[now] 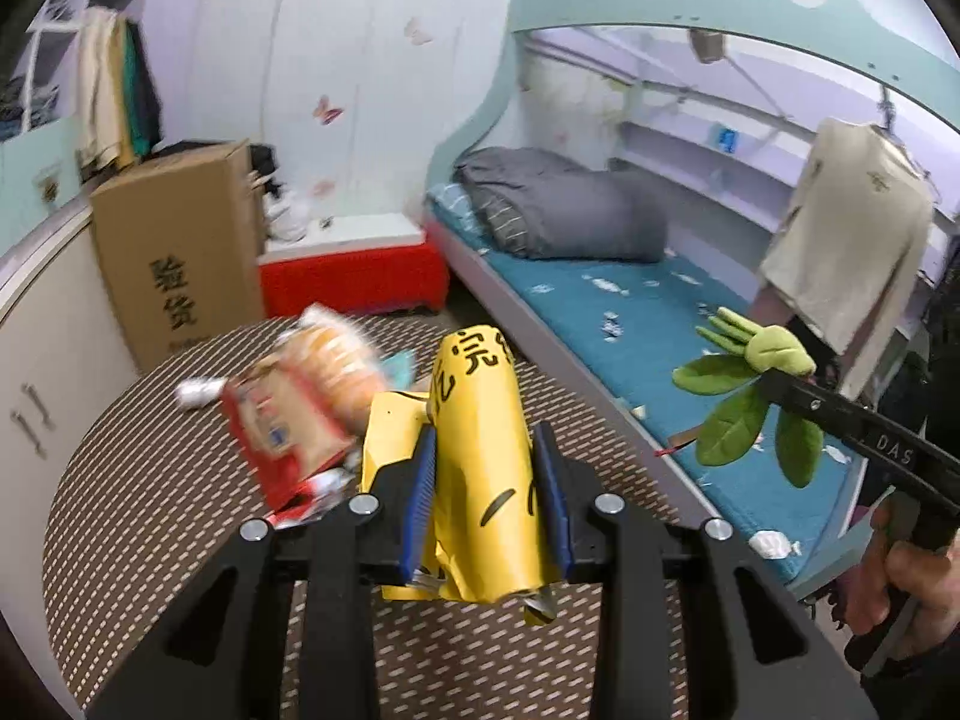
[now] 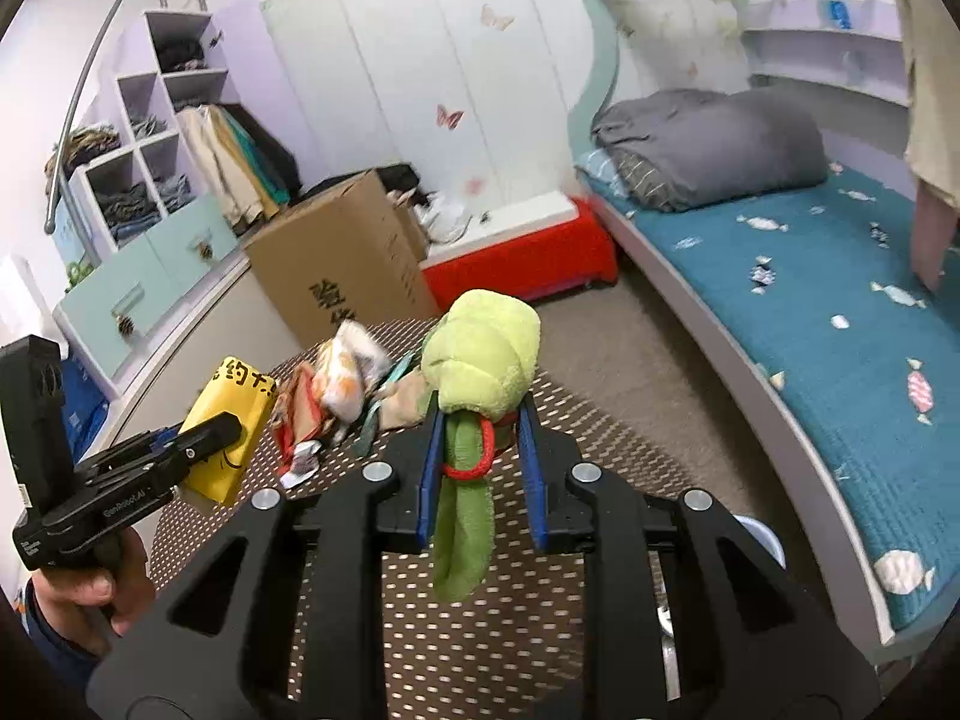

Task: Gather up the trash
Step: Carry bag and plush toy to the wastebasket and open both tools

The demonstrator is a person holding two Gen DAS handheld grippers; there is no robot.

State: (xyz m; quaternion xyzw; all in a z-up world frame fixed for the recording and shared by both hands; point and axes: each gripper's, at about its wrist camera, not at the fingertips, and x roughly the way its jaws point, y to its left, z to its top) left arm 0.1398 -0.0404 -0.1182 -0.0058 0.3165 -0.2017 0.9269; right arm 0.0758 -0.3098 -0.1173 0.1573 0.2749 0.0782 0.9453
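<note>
The left gripper (image 1: 485,492) is clenched on a yellow paper bag (image 1: 480,450), which is pinched between its blue pads (image 1: 420,480) and is held clear above the bench (image 1: 150,510). Just to the left of this gripper, a blurred red and white snack wrapper (image 1: 300,408) is seen over the patterned bench top, and a small white scrap (image 1: 195,391) lies farther left. The right gripper (image 2: 483,474) is clenched on a green plush toy (image 2: 480,372), whose narrow stem, ringed by a red band (image 2: 474,462), is gripped between the pads while the head stands beyond the fingertips. Ahead and to its left, crumpled wrappers (image 2: 342,384) are heaped on the bench. Beyond both grippers a cardboard box (image 2: 342,264) and a red chest (image 2: 522,264) are seen, and a bed (image 2: 810,300) lies to the right.
</note>
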